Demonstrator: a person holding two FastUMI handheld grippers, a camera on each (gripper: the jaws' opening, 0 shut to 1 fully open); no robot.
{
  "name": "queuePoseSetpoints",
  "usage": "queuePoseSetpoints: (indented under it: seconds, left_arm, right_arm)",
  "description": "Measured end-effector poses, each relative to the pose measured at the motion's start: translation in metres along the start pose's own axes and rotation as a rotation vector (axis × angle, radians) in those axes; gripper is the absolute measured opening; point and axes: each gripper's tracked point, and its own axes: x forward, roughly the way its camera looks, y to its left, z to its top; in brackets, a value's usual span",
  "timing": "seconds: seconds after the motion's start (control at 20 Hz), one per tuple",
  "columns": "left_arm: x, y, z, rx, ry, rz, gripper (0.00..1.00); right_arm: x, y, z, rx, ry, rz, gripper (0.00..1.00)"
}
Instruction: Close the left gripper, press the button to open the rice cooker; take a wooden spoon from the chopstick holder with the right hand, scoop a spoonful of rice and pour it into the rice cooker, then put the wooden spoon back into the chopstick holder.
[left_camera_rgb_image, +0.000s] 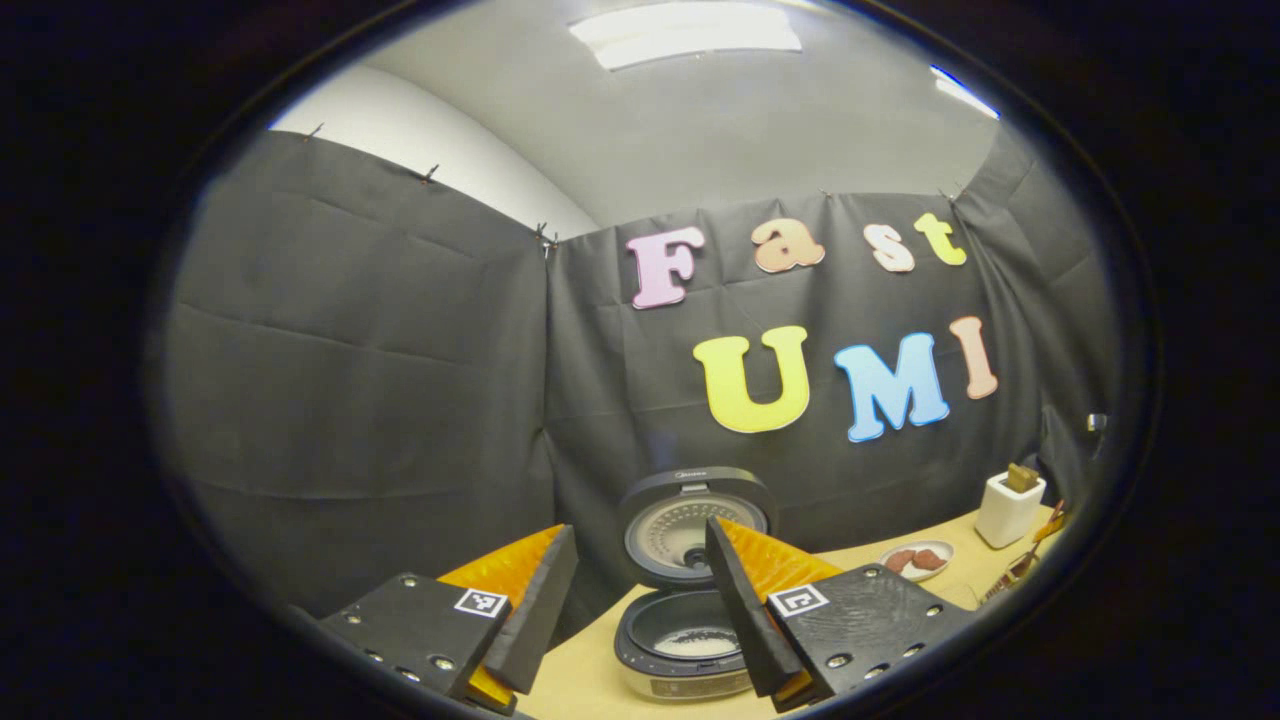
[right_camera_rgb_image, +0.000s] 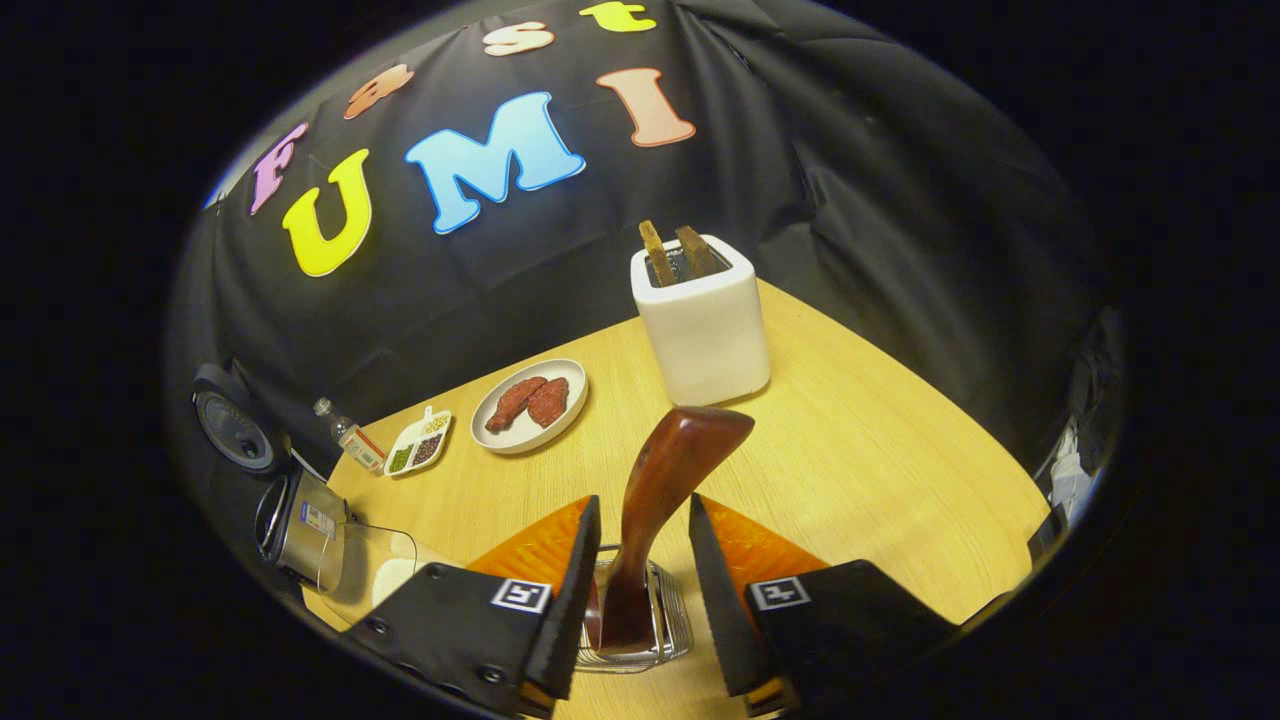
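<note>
Left gripper view: left gripper (left_camera_rgb_image: 640, 590) spread, idle; rice cooker (left_camera_rgb_image: 690, 585) open, rice inside.

Right gripper view: right gripper (right_camera_rgb_image: 638, 580) spread astride wooden spoon (right_camera_rgb_image: 660, 500) in chopstick holder (right_camera_rgb_image: 640, 640), apparently just returned. Next: withdraw upward.

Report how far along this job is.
Done: the rice cooker stands open, white grains inside. In hand: the right gripper is open around the wooden spoon standing in the chopstick holder. Whether scooping is left or finished is unclear.
</note>
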Motion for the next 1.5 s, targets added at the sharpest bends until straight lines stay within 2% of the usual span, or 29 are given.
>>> queuePoseSetpoints:
  seconds: [0.1, 0.15, 0.2, 0.25, 0.3, 0.35, 0.45, 0.5, 0.55, 0.6, 0.65, 0.7, 0.8, 1.1, 1.5]
  left_arm:
    - [-0.001, 0.004, -0.001, -0.003, -0.001, 0.004, 0.79]
    - [-0.001, 0.006, -0.002, -0.006, 0.0, 0.005, 0.78]
    - [-0.001, 0.008, -0.002, -0.01, 0.001, 0.008, 0.78]
    - [0.0, 0.01, -0.002, -0.015, 0.002, 0.01, 0.78]
    - [0.002, 0.012, -0.003, -0.019, 0.004, 0.011, 0.78]
    - [0.003, 0.013, -0.004, -0.022, 0.004, 0.013, 0.78]
    - [0.005, 0.013, -0.005, -0.024, 0.004, 0.009, 0.78]
    - [0.006, 0.013, -0.006, -0.024, 0.003, 0.007, 0.79]
    - [0.007, 0.013, -0.007, -0.023, 0.001, 0.005, 0.79]
    - [0.009, 0.013, -0.007, -0.023, 0.001, 0.002, 0.79]
    - [0.009, 0.012, -0.007, -0.023, 0.001, -0.002, 0.79]
    - [0.01, 0.012, -0.007, -0.025, 0.001, -0.006, 0.79]
    - [0.013, 0.014, -0.008, -0.031, 0.0, -0.012, 0.79]
    - [0.019, 0.022, -0.014, -0.04, 0.005, -0.018, 0.78]
    - [0.022, 0.06, -0.026, -0.041, 0.022, 0.011, 0.78]
  right_arm:
    - [-0.002, 0.005, 0.0, 0.047, 0.009, 0.019, 0.34]
    - [-0.002, 0.009, 0.0, 0.061, 0.016, 0.031, 0.21]
    - [-0.006, 0.009, 0.003, 0.059, 0.016, 0.032, 0.21]
    - [-0.002, 0.008, 0.004, 0.057, 0.007, 0.015, 0.13]
    - [-0.016, 0.011, 0.006, 0.057, 0.007, 0.028, 0.1]
    - [-0.012, 0.009, 0.006, 0.045, 0.0, 0.024, 0.13]
    - [-0.021, 0.016, 0.01, 0.005, -0.024, 0.027, 0.13]
    - [-0.026, 0.019, 0.016, -0.018, -0.041, 0.027, 0.09]
    - [-0.033, 0.024, 0.023, -0.041, -0.063, 0.027, 0.12]
    - [-0.039, 0.028, 0.031, -0.068, -0.086, 0.024, 0.13]
    - [-0.044, 0.032, 0.039, -0.099, -0.109, 0.021, 0.09]
    - [-0.049, 0.036, 0.047, -0.13, -0.133, 0.016, 0.12]
    - [-0.06, 0.049, 0.062, -0.182, -0.179, 0.015, 0.13]
    - [-0.082, 0.114, 0.077, -0.221, -0.249, 0.104, 0.13]
    - [-0.081, 0.197, 0.051, -0.28, -0.255, 0.21, 0.13]
